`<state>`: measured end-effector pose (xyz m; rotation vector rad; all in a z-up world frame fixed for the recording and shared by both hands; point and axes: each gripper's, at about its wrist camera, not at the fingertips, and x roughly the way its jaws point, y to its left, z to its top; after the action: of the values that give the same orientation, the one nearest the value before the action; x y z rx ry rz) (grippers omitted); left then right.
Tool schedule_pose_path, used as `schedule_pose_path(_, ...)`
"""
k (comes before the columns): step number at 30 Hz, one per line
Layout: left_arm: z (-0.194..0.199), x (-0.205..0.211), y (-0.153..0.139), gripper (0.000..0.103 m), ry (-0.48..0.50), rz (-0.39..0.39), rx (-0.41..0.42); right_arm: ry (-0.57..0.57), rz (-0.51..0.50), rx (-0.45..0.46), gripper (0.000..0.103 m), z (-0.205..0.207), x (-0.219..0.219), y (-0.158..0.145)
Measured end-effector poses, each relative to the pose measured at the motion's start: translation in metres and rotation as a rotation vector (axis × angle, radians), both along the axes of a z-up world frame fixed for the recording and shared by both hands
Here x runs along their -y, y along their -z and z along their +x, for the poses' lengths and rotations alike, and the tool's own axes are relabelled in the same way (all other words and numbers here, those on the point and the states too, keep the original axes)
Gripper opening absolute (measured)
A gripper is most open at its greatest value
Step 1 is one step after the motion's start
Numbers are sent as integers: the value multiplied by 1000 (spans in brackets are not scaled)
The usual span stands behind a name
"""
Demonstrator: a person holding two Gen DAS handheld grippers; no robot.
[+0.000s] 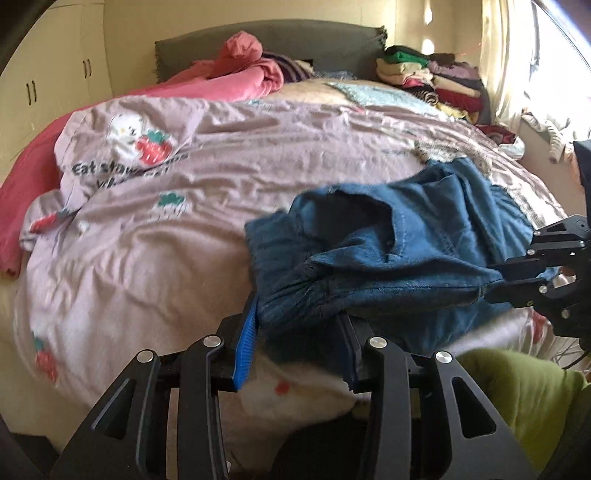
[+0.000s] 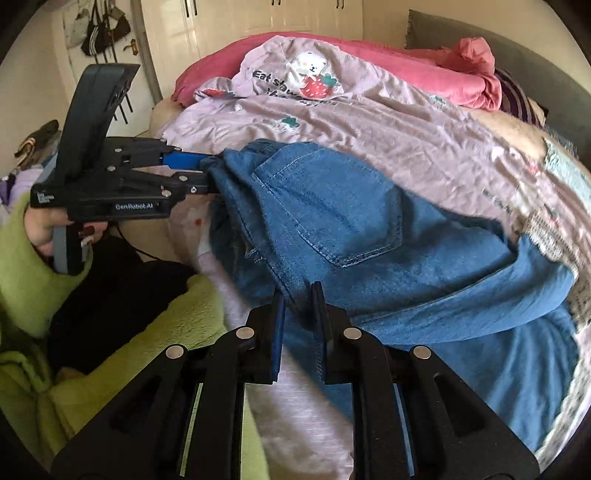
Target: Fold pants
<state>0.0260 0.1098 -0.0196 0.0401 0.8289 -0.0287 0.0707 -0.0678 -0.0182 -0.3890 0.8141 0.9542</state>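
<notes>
A pair of blue denim pants [image 1: 388,236] [image 2: 351,221] lies on the bed, back pocket up, with its waist end lifted toward me. My left gripper [image 1: 297,317] [image 2: 208,173] is shut on a bunched part of the waistband, and the cloth fills the gap between its blue pads. My right gripper [image 2: 297,295] [image 1: 491,280] is shut on the waist edge further along, with its fingers nearly together and denim pinched between them. The waistband hangs stretched between the two grippers. The legs trail away to the right across the bed.
A lilac strawberry-print duvet [image 1: 240,155] covers the bed, with a pink blanket [image 1: 236,74] by the grey headboard [image 1: 325,40]. Folded clothes [image 1: 436,81] are stacked at the back right near the window. A green sleeve [image 2: 26,266] holds the left gripper. Wardrobe doors [image 2: 258,14] stand behind.
</notes>
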Motion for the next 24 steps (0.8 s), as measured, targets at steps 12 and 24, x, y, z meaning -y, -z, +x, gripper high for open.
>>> schedule_pose_path(12,-30,-31,-7,38,-123,-44,-38,9,-18,-49,9,-2,2,24)
schedule_pose_path(24,24,40,-9,36,8,-65,-85,14,-6,-100,18,-5,8,30)
